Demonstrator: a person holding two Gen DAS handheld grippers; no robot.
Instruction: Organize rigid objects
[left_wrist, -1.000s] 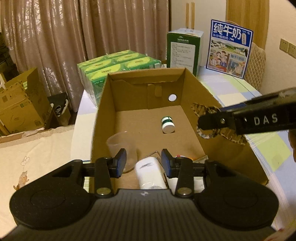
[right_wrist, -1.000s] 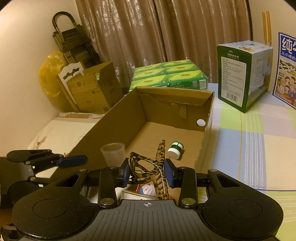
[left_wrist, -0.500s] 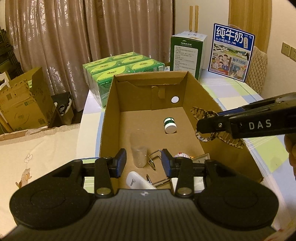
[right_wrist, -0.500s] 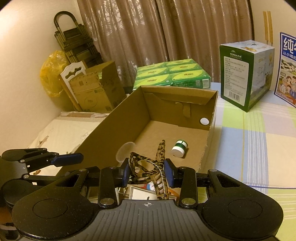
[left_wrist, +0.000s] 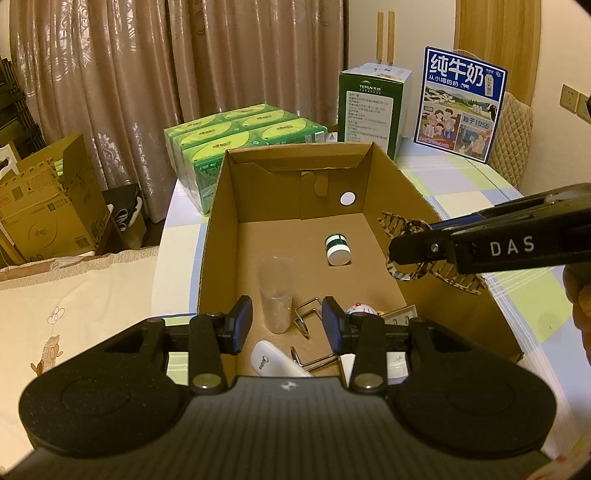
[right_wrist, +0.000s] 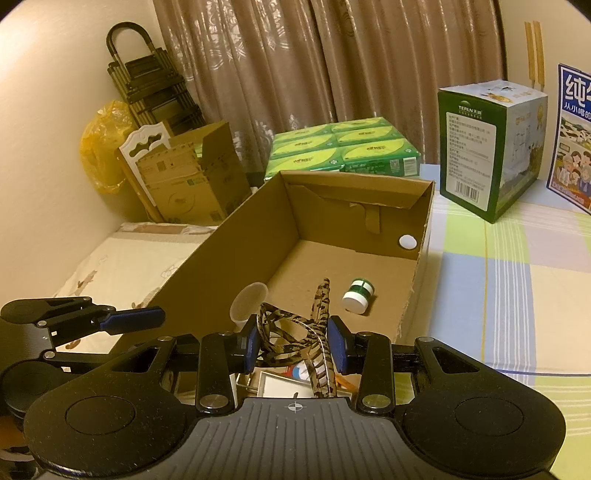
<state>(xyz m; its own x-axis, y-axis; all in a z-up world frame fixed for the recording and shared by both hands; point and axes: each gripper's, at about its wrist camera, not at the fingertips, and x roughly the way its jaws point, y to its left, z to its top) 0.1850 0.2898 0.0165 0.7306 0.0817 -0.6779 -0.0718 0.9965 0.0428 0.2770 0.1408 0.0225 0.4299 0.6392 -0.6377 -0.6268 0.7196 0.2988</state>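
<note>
An open cardboard box (left_wrist: 218, 229) (right_wrist: 221, 254) stands on the table. Inside lie a green-and-white jar (left_wrist: 337, 249) (right_wrist: 357, 296), a clear plastic cup (left_wrist: 277, 295) (right_wrist: 248, 307), a white remote (left_wrist: 275, 361), metal wire clips (left_wrist: 308, 321) and small packets. My right gripper (right_wrist: 291, 347) (left_wrist: 410, 251) is shut on a leopard-print hair claw clip (right_wrist: 295, 332) (left_wrist: 413, 236), held above the box's right wall. My left gripper (left_wrist: 287, 325) (right_wrist: 136, 318) is open and empty over the box's near end, above the cup and remote.
Green tissue packs (left_wrist: 243, 140), a green carton (left_wrist: 373, 103) and a blue milk box (left_wrist: 461, 103) stand behind the box on the checked tablecloth (right_wrist: 498, 280). Cardboard boxes (right_wrist: 188, 181), a yellow bag and a folded cart stand on the floor at left.
My left gripper has pulled back and up from the box; the white remote it hovered over now lies lower in view. The right gripper still holds the hair clip, slightly raised.
</note>
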